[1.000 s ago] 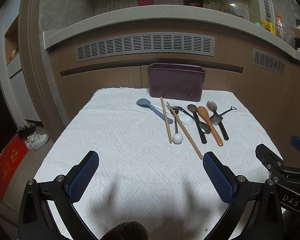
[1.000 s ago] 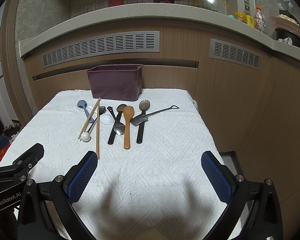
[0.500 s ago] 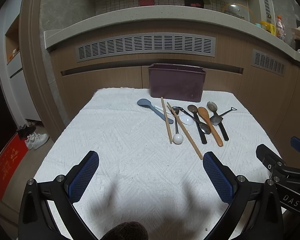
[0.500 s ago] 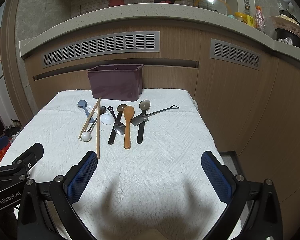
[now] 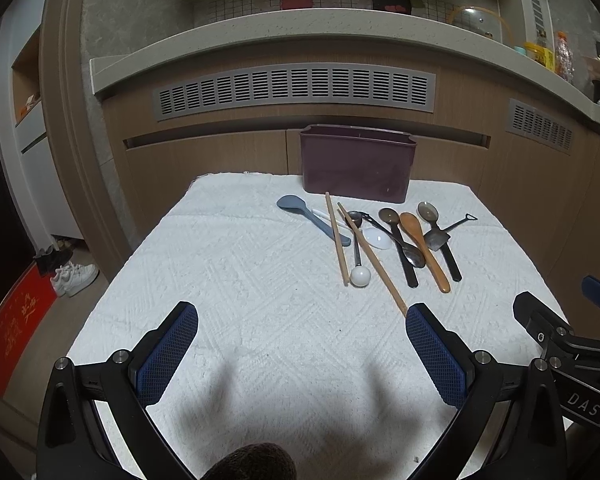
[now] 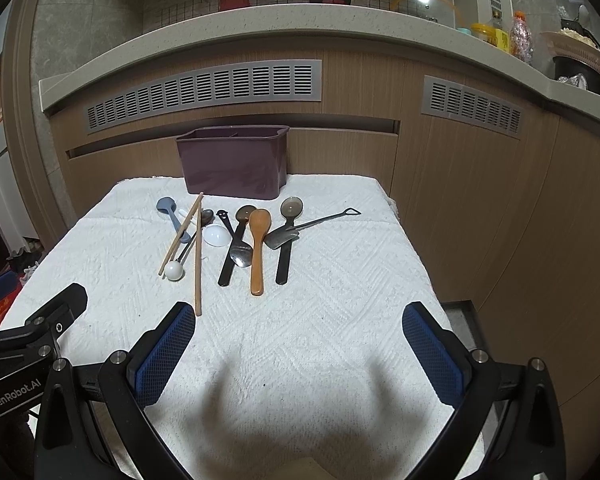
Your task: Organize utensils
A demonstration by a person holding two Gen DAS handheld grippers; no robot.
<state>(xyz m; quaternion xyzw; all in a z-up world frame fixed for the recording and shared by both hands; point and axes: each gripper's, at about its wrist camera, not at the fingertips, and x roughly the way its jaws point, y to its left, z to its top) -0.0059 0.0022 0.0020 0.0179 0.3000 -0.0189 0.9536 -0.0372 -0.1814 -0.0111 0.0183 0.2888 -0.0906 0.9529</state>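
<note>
Several utensils lie side by side on the white cloth [image 5: 228, 292] in front of a dark purple bin [image 5: 358, 164] [image 6: 234, 162]: a blue spatula [image 5: 312, 218], two wooden chopsticks [image 5: 336, 236], a white-ended ladle [image 5: 359, 276], a wooden spoon [image 6: 257, 248] and dark spoons [image 6: 285, 240]. My left gripper [image 5: 302, 330] hangs open over the near cloth, well short of the utensils. My right gripper [image 6: 299, 330] is open too, with nothing between its fingers; the tip of one chopstick [image 6: 198, 264] ends close to its left finger.
A curved wooden counter front with grey vents [image 5: 294, 88] rises right behind the table. The floor at left holds white shoes [image 5: 74, 278] and a red mat. The table drops off at its right edge [image 6: 416, 248]. Jars stand on the counter top [image 6: 500, 36].
None apart from a very slight camera drift; both grippers stay open and the utensils have not moved.
</note>
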